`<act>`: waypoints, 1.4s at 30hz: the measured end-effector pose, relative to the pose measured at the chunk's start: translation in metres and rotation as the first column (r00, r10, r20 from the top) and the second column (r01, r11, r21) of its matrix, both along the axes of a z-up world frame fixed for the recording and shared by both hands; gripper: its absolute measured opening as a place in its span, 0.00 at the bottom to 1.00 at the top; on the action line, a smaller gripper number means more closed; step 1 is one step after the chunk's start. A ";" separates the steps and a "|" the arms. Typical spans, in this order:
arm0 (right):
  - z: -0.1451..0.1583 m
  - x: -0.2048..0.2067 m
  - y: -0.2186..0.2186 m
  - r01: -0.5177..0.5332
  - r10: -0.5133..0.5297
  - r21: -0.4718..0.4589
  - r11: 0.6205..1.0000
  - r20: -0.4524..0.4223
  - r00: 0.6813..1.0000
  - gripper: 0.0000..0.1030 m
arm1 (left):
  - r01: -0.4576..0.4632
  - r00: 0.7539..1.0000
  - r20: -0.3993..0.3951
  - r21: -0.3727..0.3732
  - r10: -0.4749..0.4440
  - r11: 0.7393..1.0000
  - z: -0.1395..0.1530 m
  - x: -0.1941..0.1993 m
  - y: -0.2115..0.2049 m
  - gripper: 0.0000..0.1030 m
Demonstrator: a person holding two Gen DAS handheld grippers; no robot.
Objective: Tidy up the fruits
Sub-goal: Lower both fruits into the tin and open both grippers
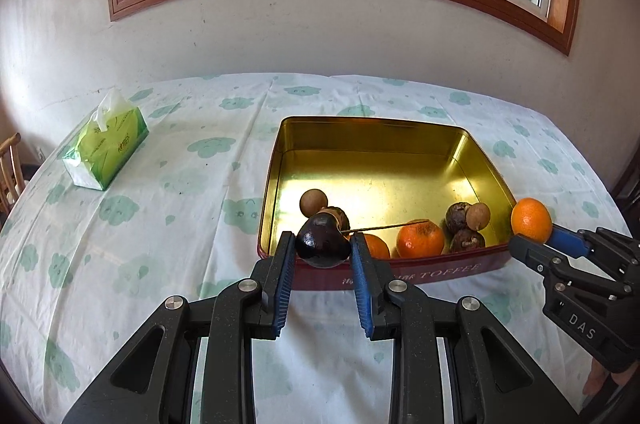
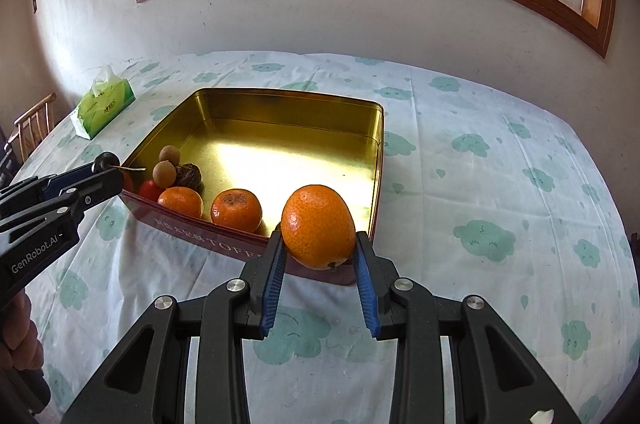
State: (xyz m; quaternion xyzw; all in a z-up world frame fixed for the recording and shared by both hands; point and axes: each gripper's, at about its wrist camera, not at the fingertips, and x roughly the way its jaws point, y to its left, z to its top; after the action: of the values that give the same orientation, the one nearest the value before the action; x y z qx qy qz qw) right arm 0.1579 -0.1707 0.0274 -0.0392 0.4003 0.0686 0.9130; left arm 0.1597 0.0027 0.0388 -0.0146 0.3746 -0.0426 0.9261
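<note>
Well along: two oranges, brown longans and dark wrinkled fruits already in the gold-lined square tin (image 1: 472, 159). Left gripper (image 1: 322, 248) clamped on a dark stemmed cherry (image 1: 320, 244), right gripper (image 2: 319, 244) clamped on a round orange tangerine (image 2: 318, 226), both at the tin's near edge, not yet dropped in.

We work with two matching grippers. The left gripper (image 1: 322, 250) and the right gripper (image 2: 319, 244) have black plastic frames with triangular cut-outs, round silver screw heads and ribbed blue pads (image 1: 362, 282). White lettering reads "GenRobot.AI" on the left one and "DAS" on the right.
</note>
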 end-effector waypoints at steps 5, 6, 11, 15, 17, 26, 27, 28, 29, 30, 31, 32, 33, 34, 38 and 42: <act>-0.005 0.011 0.004 -0.010 0.010 -0.006 1.000 -0.016 1.000 0.30 | 0.010 1.000 -0.010 -0.001 -0.010 1.000 -0.002 0.012 -0.002 0.28; -0.004 0.012 0.004 -0.011 0.011 -0.003 1.000 -0.013 1.000 0.30 | 0.013 1.000 -0.012 0.000 -0.013 1.000 -0.004 0.014 -0.003 0.28; -0.007 0.023 0.008 -0.019 0.019 -0.016 1.000 -0.024 1.000 0.30 | 0.017 0.999 -0.033 0.007 -0.016 1.000 -0.012 0.022 -0.004 0.28; -0.011 0.032 0.009 -0.021 0.021 -0.009 1.000 -0.030 0.999 0.30 | 0.021 0.999 -0.046 0.008 -0.020 1.000 -0.017 0.030 -0.007 0.28; -0.010 0.035 0.010 -0.023 0.023 -0.004 1.000 -0.027 0.999 0.30 | 0.022 0.998 -0.051 0.013 -0.022 1.000 -0.019 0.034 -0.008 0.28; -0.009 0.050 0.022 -0.059 0.059 -0.008 0.998 -0.013 0.998 0.30 | 0.035 0.998 -0.055 0.021 -0.033 0.999 -0.024 0.051 -0.017 0.28; -0.009 0.051 0.023 -0.061 0.061 -0.003 0.998 -0.012 0.998 0.30 | 0.037 0.998 -0.054 0.024 -0.036 0.999 -0.025 0.053 -0.018 0.28; -0.009 0.051 0.023 -0.063 0.063 0.000 0.998 -0.012 0.998 0.30 | 0.039 0.998 -0.052 0.026 -0.037 0.999 -0.025 0.055 -0.019 0.28; -0.010 0.052 0.023 -0.065 0.065 0.001 0.998 -0.011 0.998 0.30 | 0.039 0.998 -0.050 0.028 -0.037 0.999 -0.025 0.056 -0.020 0.28; -0.010 0.053 0.024 -0.067 0.067 0.001 0.998 -0.010 0.998 0.30 | 0.040 0.998 -0.049 0.029 -0.039 0.999 -0.025 0.057 -0.021 0.28; -0.010 0.053 0.025 -0.069 0.069 0.000 0.998 -0.010 0.998 0.30 | 0.041 0.998 -0.048 0.031 -0.040 0.999 -0.025 0.059 -0.022 0.28; -0.010 0.054 0.025 -0.070 0.070 0.000 0.998 -0.009 0.998 0.30 | 0.040 0.998 -0.051 0.032 -0.039 0.999 -0.025 0.060 -0.022 0.28; -0.010 0.054 0.024 -0.071 0.071 0.002 0.997 -0.009 0.997 0.30 | 0.042 0.998 -0.057 0.027 -0.040 0.999 -0.026 0.061 -0.022 0.28; -0.010 0.055 0.024 -0.072 0.072 0.006 0.997 -0.010 0.997 0.30 | 0.043 0.997 -0.063 0.021 -0.041 0.999 -0.028 0.063 -0.022 0.28; -0.010 0.056 0.024 -0.077 0.077 0.013 0.997 -0.008 0.997 0.31 | 0.046 0.998 -0.050 0.030 -0.045 0.998 -0.028 0.062 -0.022 0.28; -0.010 0.057 0.025 -0.078 0.079 0.013 0.997 -0.008 0.997 0.31 | 0.047 0.998 -0.051 0.037 -0.045 0.998 -0.028 0.061 -0.022 0.28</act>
State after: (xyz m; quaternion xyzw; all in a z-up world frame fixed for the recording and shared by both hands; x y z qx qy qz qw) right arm 0.2149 -0.1455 0.0171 -0.0489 0.4021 0.1071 0.9080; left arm 0.2210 -0.0196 0.0111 0.0104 0.3985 -0.0562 0.9154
